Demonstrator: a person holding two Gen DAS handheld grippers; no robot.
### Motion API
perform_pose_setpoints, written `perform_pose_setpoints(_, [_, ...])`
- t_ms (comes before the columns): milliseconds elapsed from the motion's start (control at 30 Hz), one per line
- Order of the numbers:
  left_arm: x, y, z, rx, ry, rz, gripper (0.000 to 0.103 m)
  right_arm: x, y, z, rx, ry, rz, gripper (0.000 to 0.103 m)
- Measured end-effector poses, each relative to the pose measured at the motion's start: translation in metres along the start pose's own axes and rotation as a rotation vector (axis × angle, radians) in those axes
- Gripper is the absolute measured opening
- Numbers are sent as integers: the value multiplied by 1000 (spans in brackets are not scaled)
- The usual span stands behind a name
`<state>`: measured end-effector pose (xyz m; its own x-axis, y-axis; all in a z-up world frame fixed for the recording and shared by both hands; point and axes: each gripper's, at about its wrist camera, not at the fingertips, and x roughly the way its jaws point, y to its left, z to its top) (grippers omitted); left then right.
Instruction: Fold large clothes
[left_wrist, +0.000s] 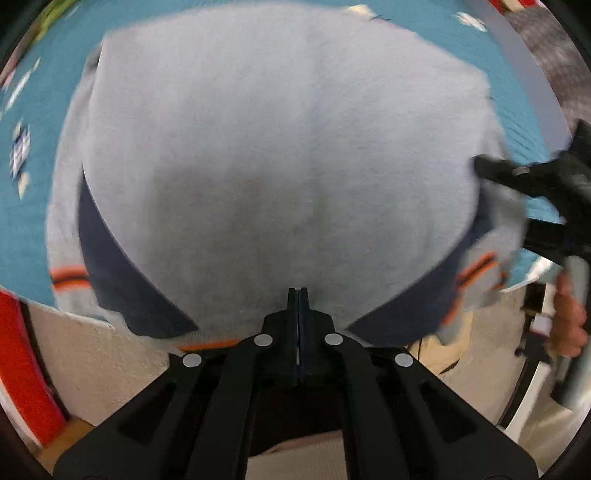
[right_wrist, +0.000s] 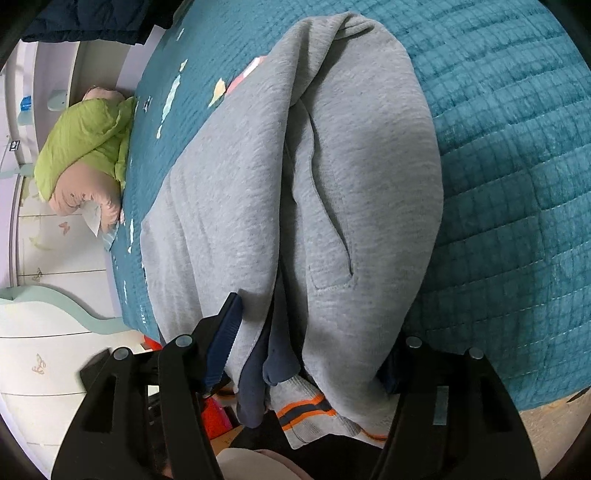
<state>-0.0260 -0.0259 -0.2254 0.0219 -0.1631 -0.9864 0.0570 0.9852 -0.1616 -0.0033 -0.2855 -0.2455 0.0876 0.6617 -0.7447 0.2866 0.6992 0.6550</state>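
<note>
Grey sweatshirt (right_wrist: 258, 177) lying folded on the teal bed quilt (right_wrist: 517, 166). Left gripper (left_wrist: 297, 295) fingers pinch its hem; right gripper (right_wrist: 314, 332) fingers spread around its bunched edge.

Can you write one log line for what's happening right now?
step: folding | sweatshirt: grey, on bed | left gripper: shut on hem | right gripper: open around edge

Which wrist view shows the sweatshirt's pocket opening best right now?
The right wrist view. The pocket opening shows there as a sharp curved seam on the grey sweatshirt, between the open fingers of the right gripper. The left wrist view is blurred and shows only the sweatshirt's plain grey panel, no pocket.
</note>
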Motion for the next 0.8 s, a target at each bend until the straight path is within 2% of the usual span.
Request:
perform_pose_setpoints(67, [-24, -10, 28, 41, -115, 17, 1, 0, -1, 1, 6, 4, -3, 61])
perform_pose_setpoints(133, [-32, -7, 54, 43, -195, 64, 1, -1, -1, 1, 13, 4, -8, 61])
perform_pose_setpoints(167, [-32, -6, 76, 33, -212, 62, 1, -1, 0, 1, 16, 0, -11, 61])
perform_pose_setpoints(200, [-28, -5, 101, 29, -221, 48, 1, -1, 1, -1, 20, -7, -14, 61])
perform_pose_setpoints(300, [-4, 6, 170, 28, -209, 82, 1, -2, 3, -4, 31, -35, -20, 61])
perform_pose_setpoints(400, [35, 6, 203, 8, -128, 115, 1, -4, 2, -8, 50, -64, -22, 61])
perform_pose_setpoints(433, [41, 10, 206, 4, -118, 113, 1, -4, 2, -9, 54, -72, -22, 61])
perform_pose_setpoints(467, [39, 6, 202, 13, -143, 124, 1, -5, 1, -10, 59, -79, -24, 61])
perform_pose_setpoints(500, [36, -1, 192, 51, -165, 152, 1, -5, 1, -10, 60, -83, -25, 61])
perform_pose_setpoints(567, [30, -6, 173, 63, -185, 157, 1, -5, 1, -11, 58, -90, -31, 61])
perform_pose_setpoints(600, [30, -5, 158, 60, -171, 139, 1, -5, 2, -12, 49, -88, -29, 61])
perform_pose_setpoints(700, [38, 8, 123, 7, -124, 63, 1, -4, 5, -12, 52, -71, 21, 71])
perform_pose_setpoints(800, [31, 5, 75, -4, -123, 48, 1, -3, 10, -8, 46, -57, 40, 77])
